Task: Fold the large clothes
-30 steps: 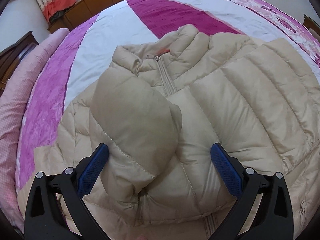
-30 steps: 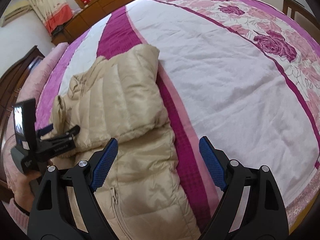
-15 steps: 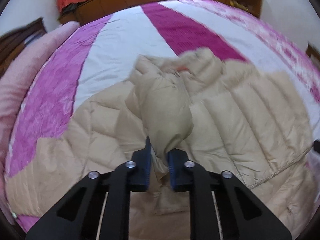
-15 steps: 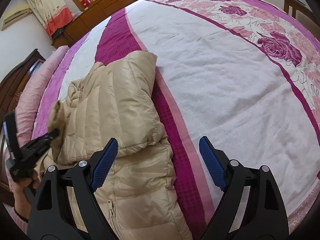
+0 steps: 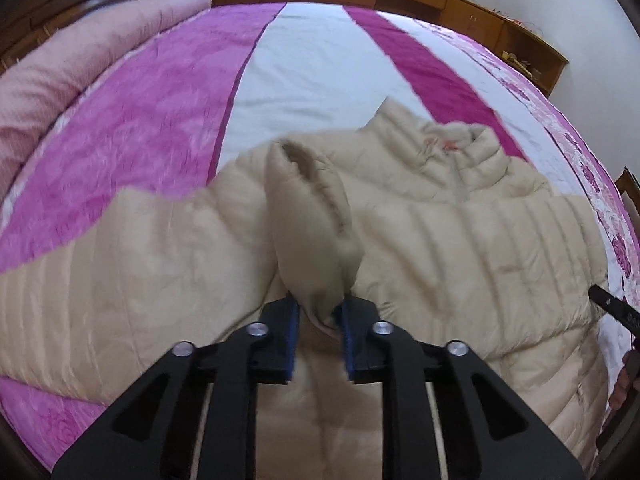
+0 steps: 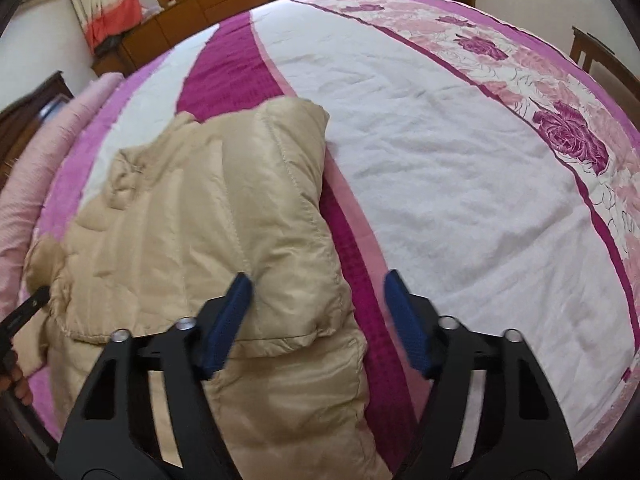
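Gripping the sleeve cuff (image 5: 320,276), left tool (image 5: 318,330) above jacket (image 5: 480,264).

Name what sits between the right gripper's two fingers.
In the right wrist view, the right gripper, jaws closing, straddles the folded sleeve's cuff edge, the jacket under it, and the bedspread's magenta stripe.

One padded jacket (image 5: 460,240) is seen, spread on one bed (image 5: 320,68). Two sets of tongs are counted, the left (image 5: 318,334) and the right (image 6: 316,320). One rolled pink quilt (image 5: 60,76) and one curtain (image 6: 104,0) are also seen.
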Tool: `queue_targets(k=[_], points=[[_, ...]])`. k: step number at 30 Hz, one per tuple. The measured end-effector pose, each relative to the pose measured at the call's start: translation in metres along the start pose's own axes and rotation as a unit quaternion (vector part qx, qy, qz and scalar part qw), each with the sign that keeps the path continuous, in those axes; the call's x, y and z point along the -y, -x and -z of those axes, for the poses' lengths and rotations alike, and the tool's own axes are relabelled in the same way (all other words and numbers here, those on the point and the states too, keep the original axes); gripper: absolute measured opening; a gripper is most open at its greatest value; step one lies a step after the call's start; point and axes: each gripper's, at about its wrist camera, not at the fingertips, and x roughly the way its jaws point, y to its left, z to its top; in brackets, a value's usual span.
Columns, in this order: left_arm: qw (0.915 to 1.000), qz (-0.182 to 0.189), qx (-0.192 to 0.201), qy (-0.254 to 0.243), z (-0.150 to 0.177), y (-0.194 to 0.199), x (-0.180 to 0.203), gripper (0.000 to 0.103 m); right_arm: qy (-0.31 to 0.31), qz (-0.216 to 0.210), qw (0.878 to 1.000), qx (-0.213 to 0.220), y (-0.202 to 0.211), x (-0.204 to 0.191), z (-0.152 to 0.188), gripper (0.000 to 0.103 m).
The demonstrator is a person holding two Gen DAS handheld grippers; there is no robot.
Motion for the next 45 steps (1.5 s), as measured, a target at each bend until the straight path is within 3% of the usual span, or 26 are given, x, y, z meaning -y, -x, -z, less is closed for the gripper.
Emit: queue_targets(k=[2, 9, 15, 20, 24, 30, 37, 41, 45], points=[[1.0000, -0.009, -0.003, -0.002, 0.005, -0.002, -0.006, 0.045, -0.003, 0.006, 1.000, -0.003, -0.007, 0.001, 0.000, 0.056], [0.9999, -0.008, -0.013, 0.007, 0.018, -0.014, -0.026, 0.049, 0.008, 0.028, 1.000, -0.008, -0.019, -0.005, 0.001, 0.055], [1.0000, -0.004, -0.005, 0.006, 0.019, -0.016, -0.025, 0.059, 0.002, 0.035, 0.999, -0.011, -0.023, -0.005, 0.000, 0.057], [0.9996, 0.019, -0.003, 0.021, 0.028, 0.010, -0.034, 0.077, -0.010, 0.023, 1.000, -0.011, -0.005, -0.003, 0.001, 0.063], [0.9988, 0.020, 0.004, 0.045, 0.043, 0.034, -0.054, 0.077, 0.013, 0.016, 1.000, 0.000, 0.021, -0.012, 0.011, 0.069], [0.9952, -0.037, 0.007, 0.090, 0.065, 0.053, -0.107, 0.079, 0.046, -0.008, 0.999, -0.005, 0.056, -0.034, 0.043, 0.074], [0.9799, -0.091, 0.008, 0.178, 0.084, 0.057, -0.188, 0.079, 0.057, -0.026, 0.998, -0.008, 0.082, -0.048, 0.085, 0.077], [0.9698, -0.135, 0.010, 0.203, 0.089, 0.051, -0.221, 0.079, 0.041, -0.025, 0.999, -0.022, 0.086, -0.049, 0.106, 0.077], [0.9660, -0.133, 0.012, 0.221, 0.090, 0.039, -0.245, 0.079, 0.027, -0.020, 0.999, -0.028, 0.089, -0.048, 0.120, 0.077]])
